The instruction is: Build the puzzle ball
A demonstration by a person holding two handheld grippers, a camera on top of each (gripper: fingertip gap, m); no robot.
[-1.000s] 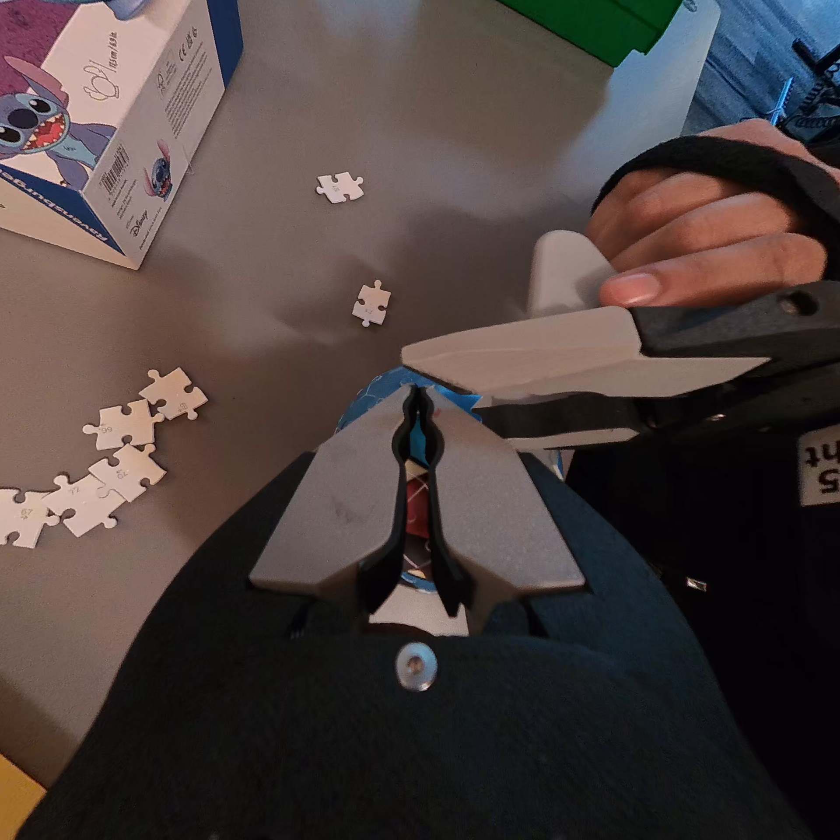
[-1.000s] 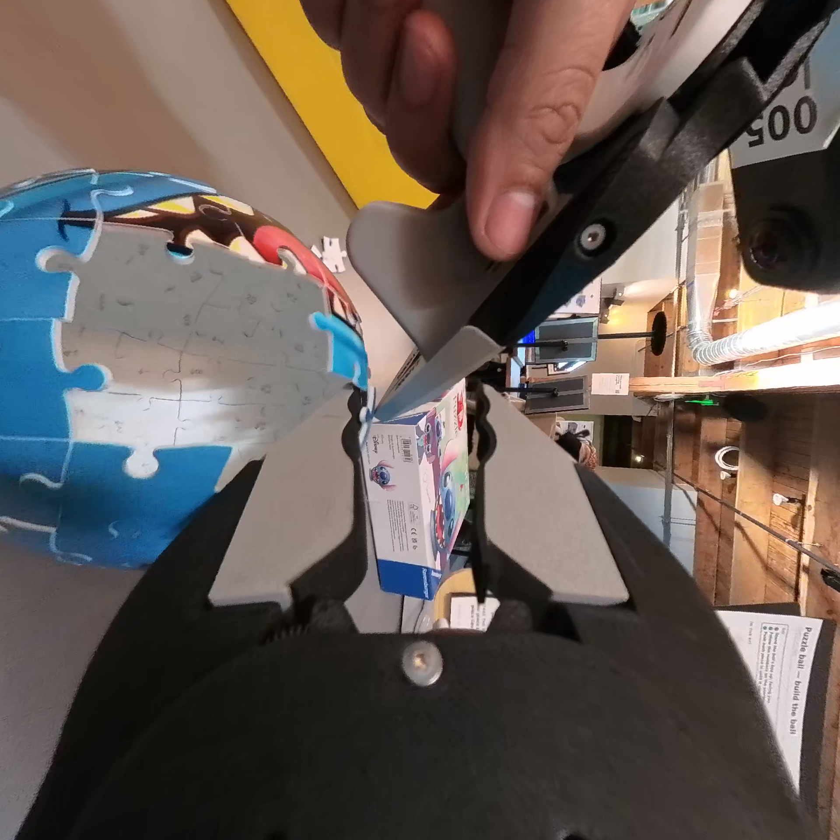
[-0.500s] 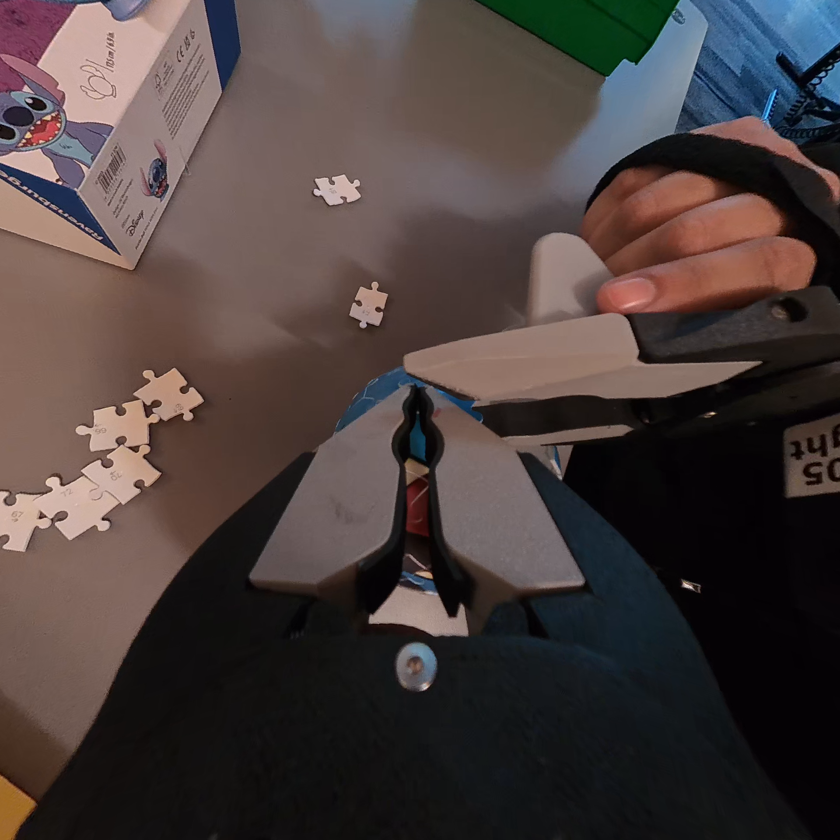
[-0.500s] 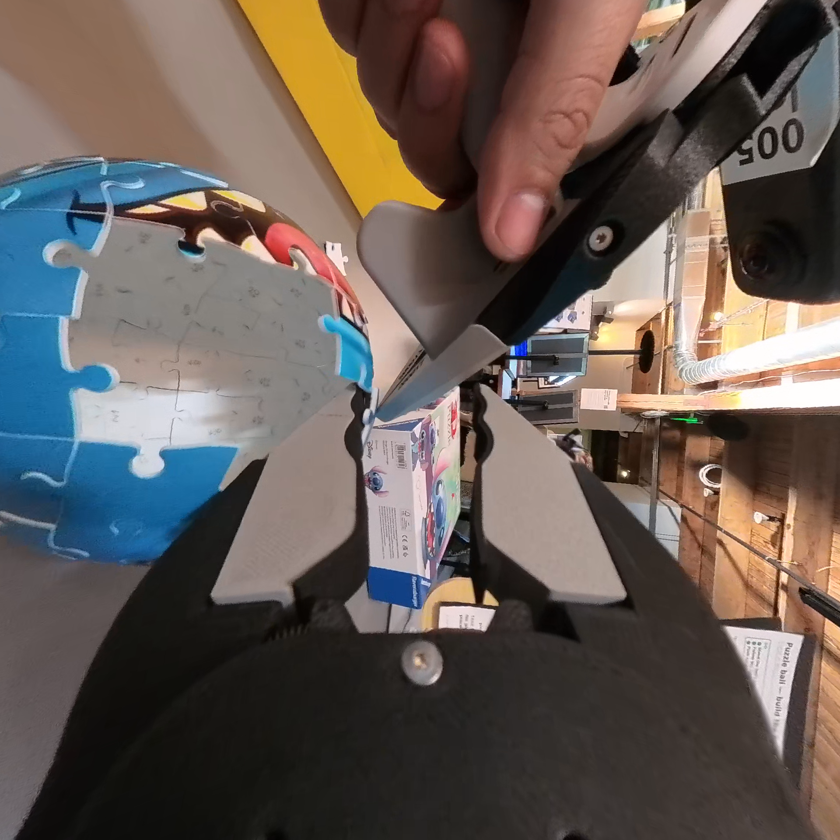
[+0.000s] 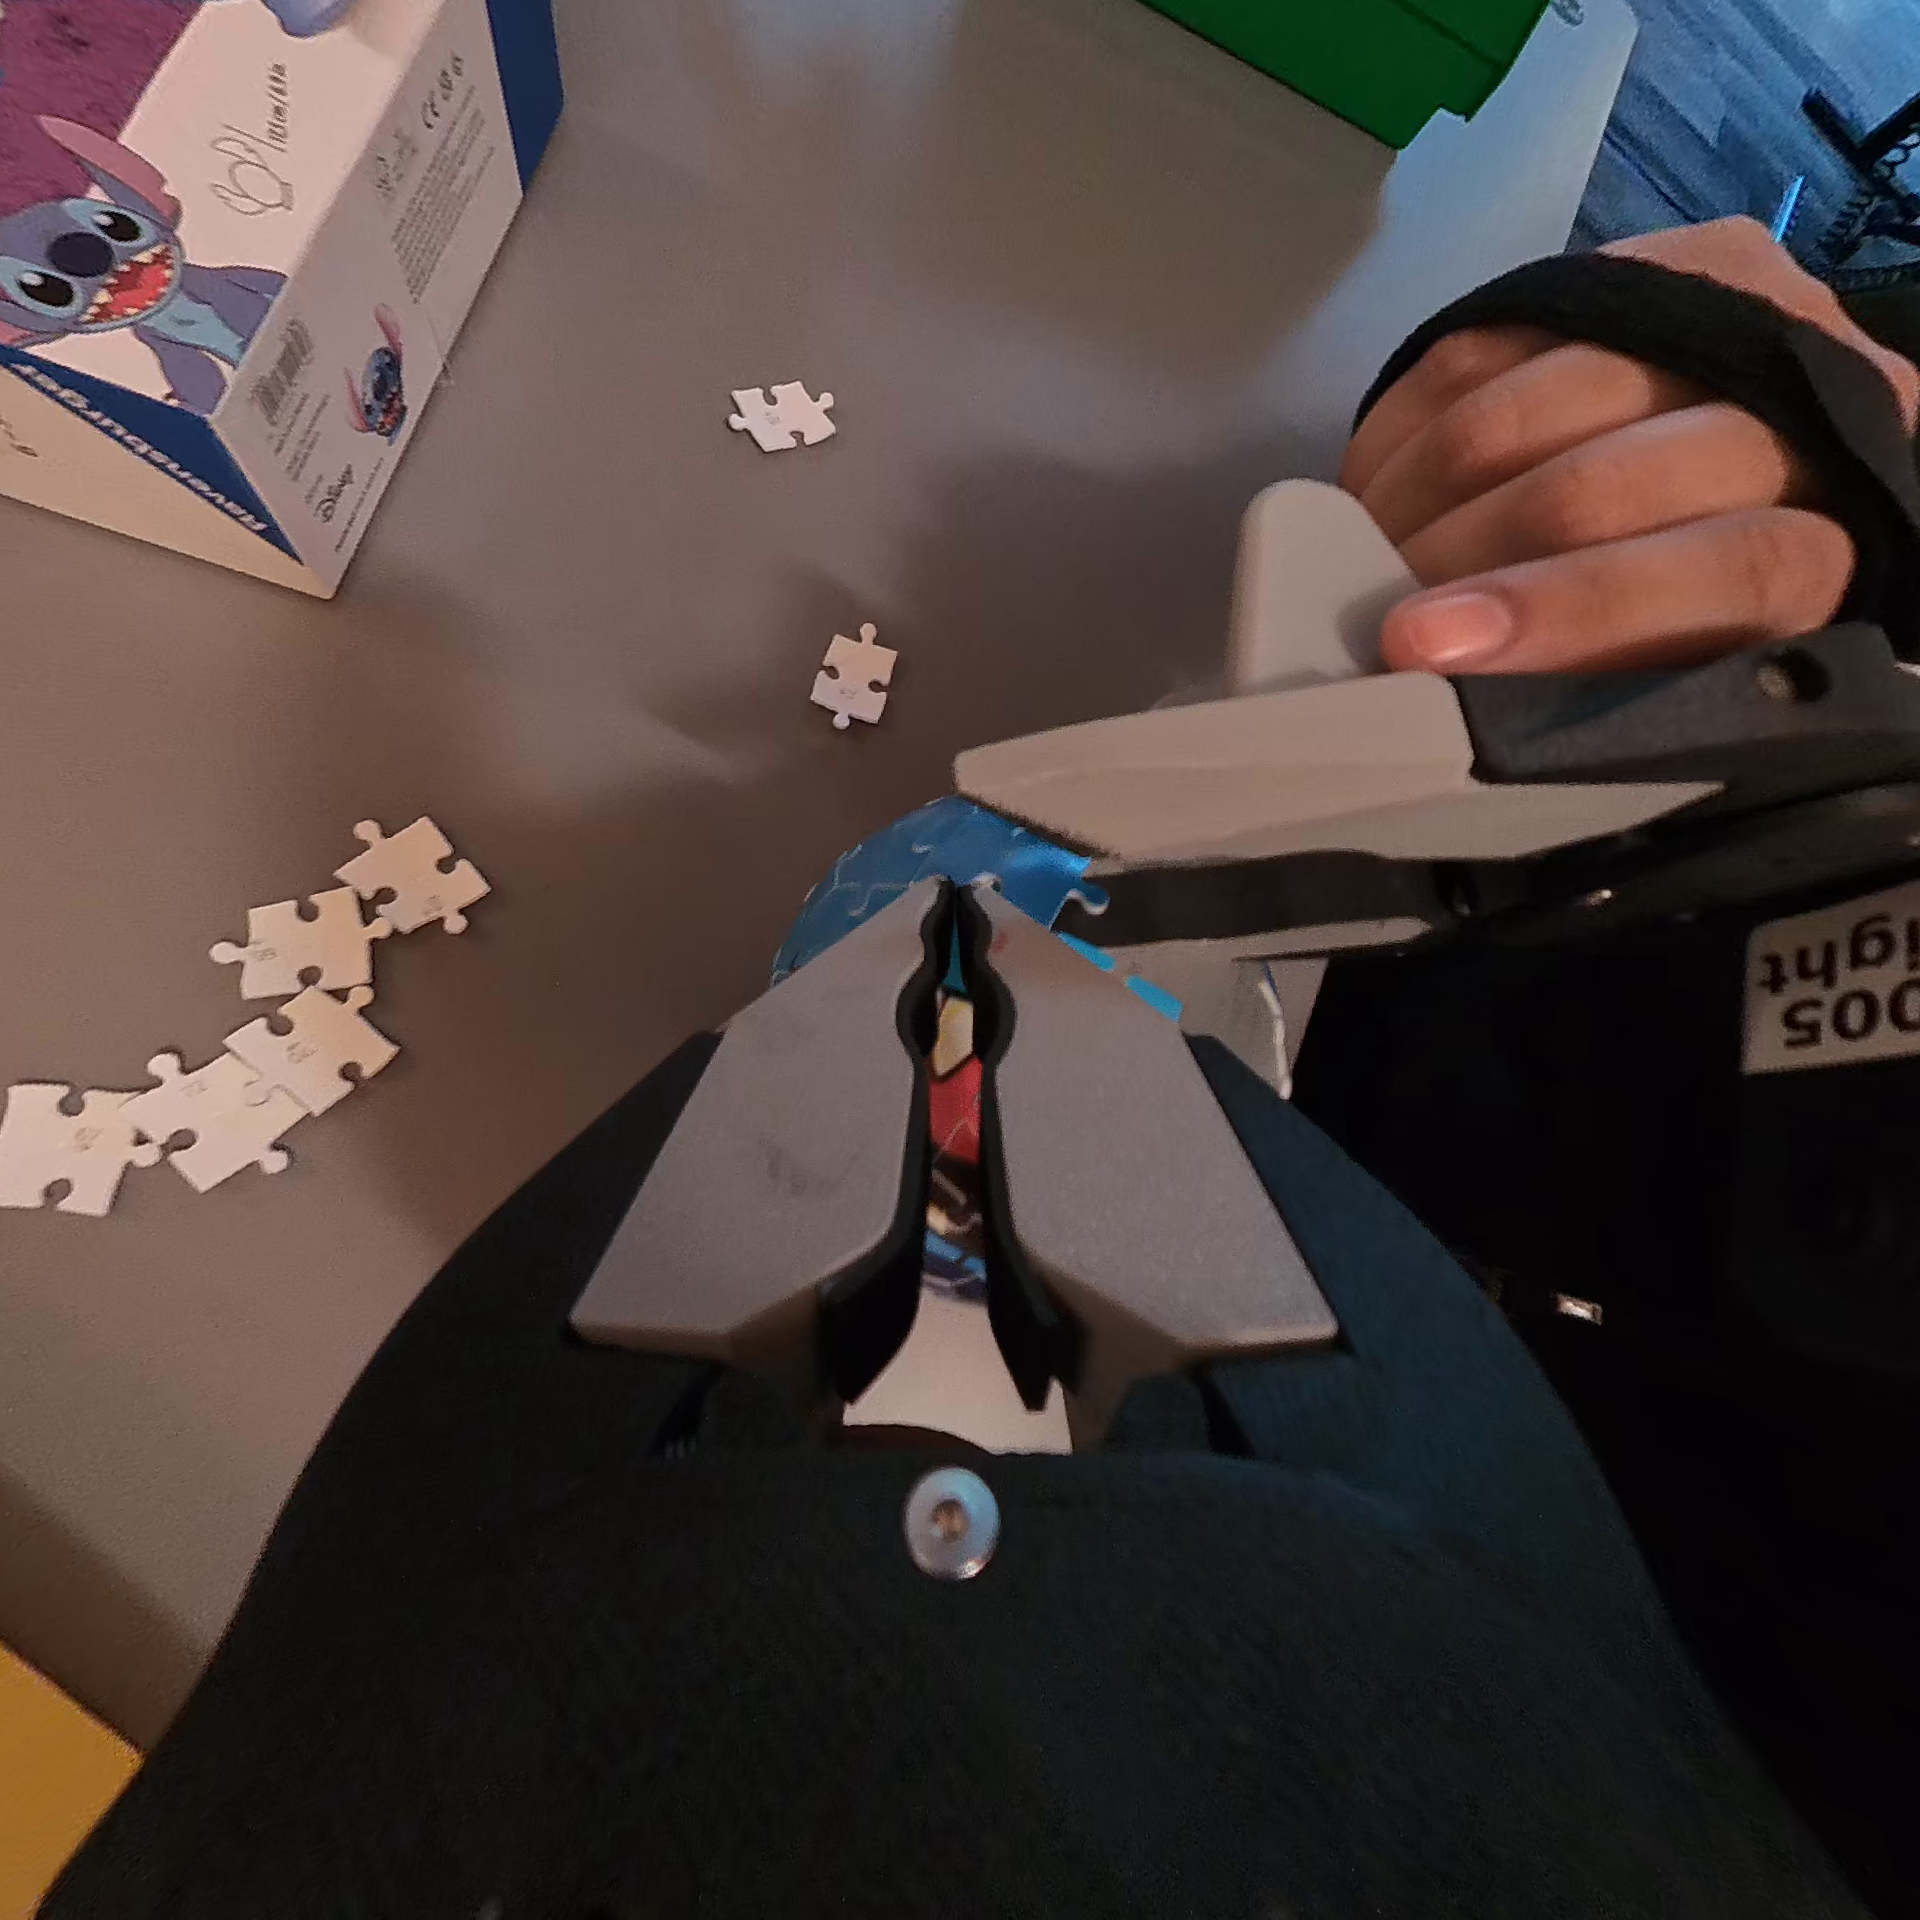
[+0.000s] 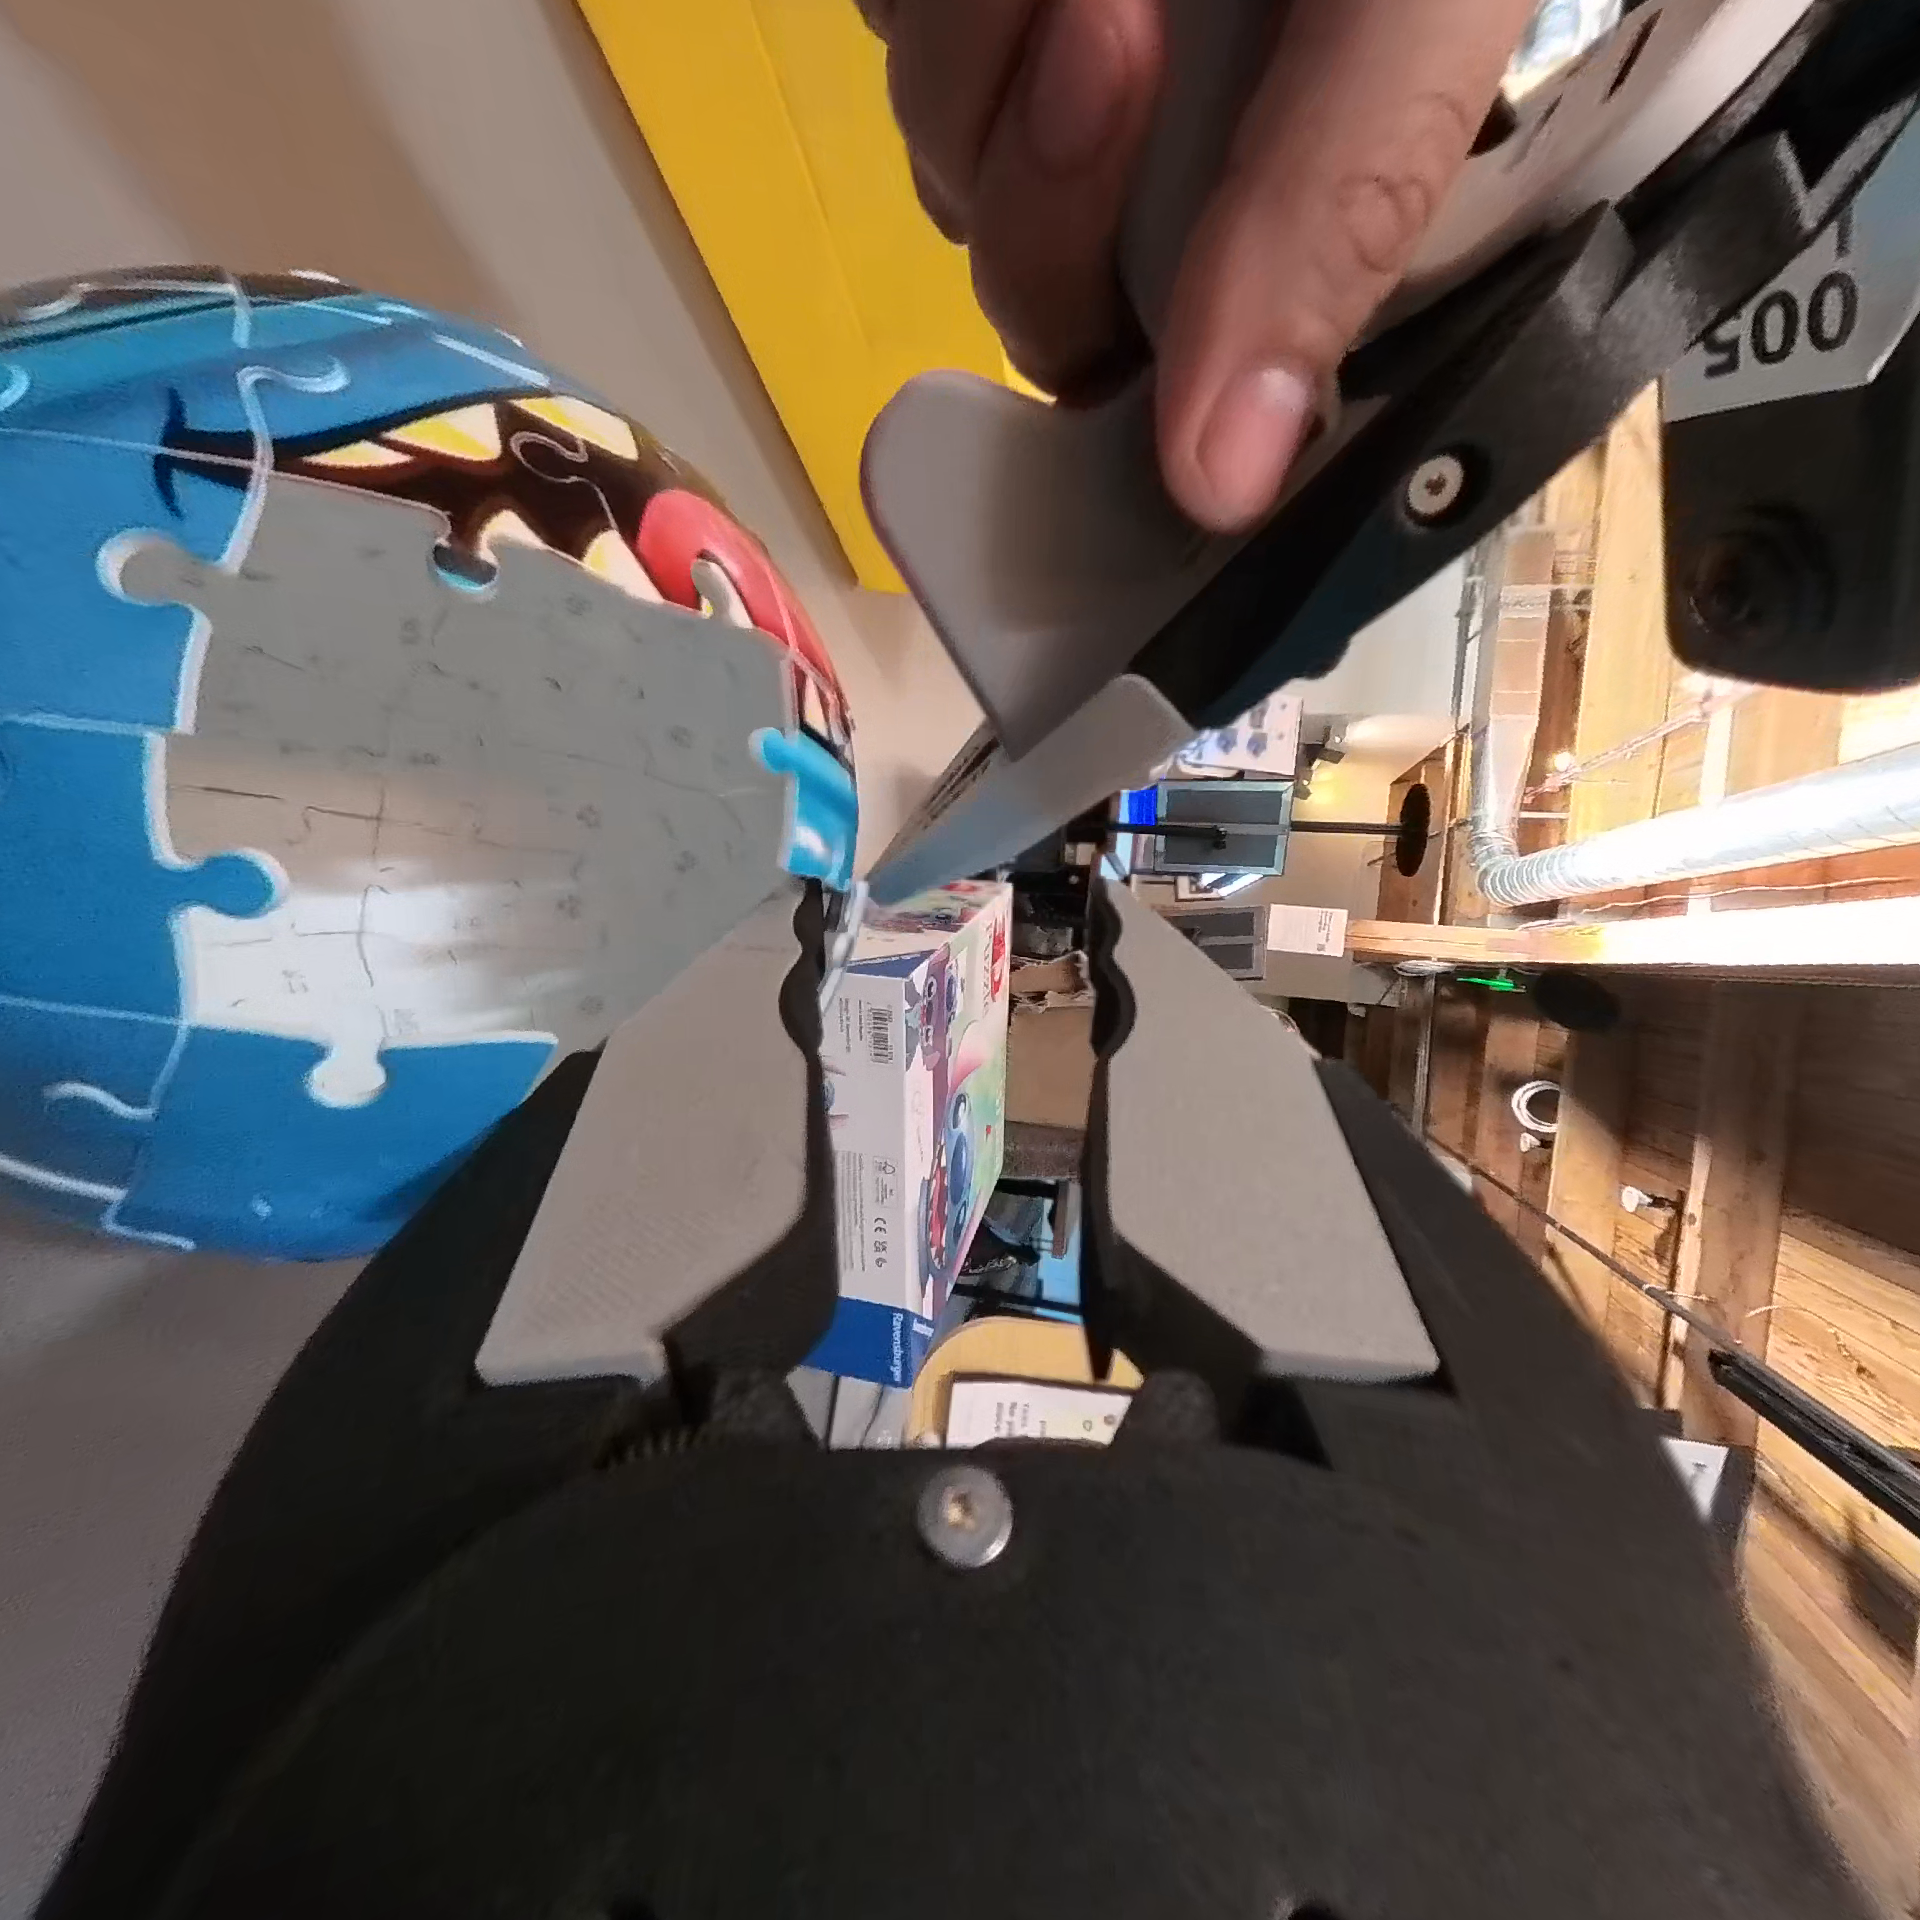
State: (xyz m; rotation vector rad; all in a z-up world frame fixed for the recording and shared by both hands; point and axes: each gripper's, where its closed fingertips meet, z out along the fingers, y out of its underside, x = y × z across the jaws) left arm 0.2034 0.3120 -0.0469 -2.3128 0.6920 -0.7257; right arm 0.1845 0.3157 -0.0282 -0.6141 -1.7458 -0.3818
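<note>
The puzzle ball (image 6: 343,831) is a part-built blue shell with a cartoon mouth; its grey inside shows through an open gap. In the left wrist view only its blue top (image 5: 935,842) shows, under the fingers. My left gripper (image 5: 951,896) is shut on the ball's rim; in the right wrist view its tip (image 6: 883,883) pinches the rim beside a blue tab. My right gripper (image 6: 951,914) is open, its left finger against the ball's rim. It reaches in from the right (image 5: 1029,836), its fingers above and below the rim.
Loose white pieces lie face down on the grey table: one far (image 5: 779,416), one nearer (image 5: 854,677), a chain of several at the left (image 5: 301,1039). The puzzle box (image 5: 260,260) stands at the back left, a green box (image 5: 1351,62) behind. A yellow sheet (image 6: 810,260) lies beyond the ball. Only a small space, under 4 cm, lies between the two pairs of fingers.
The ball has grown and turned a little in the right wrist view, showing more of the mouth. My left gripper's tips have closed tighter on the rim. The right gripper stays open.
</note>
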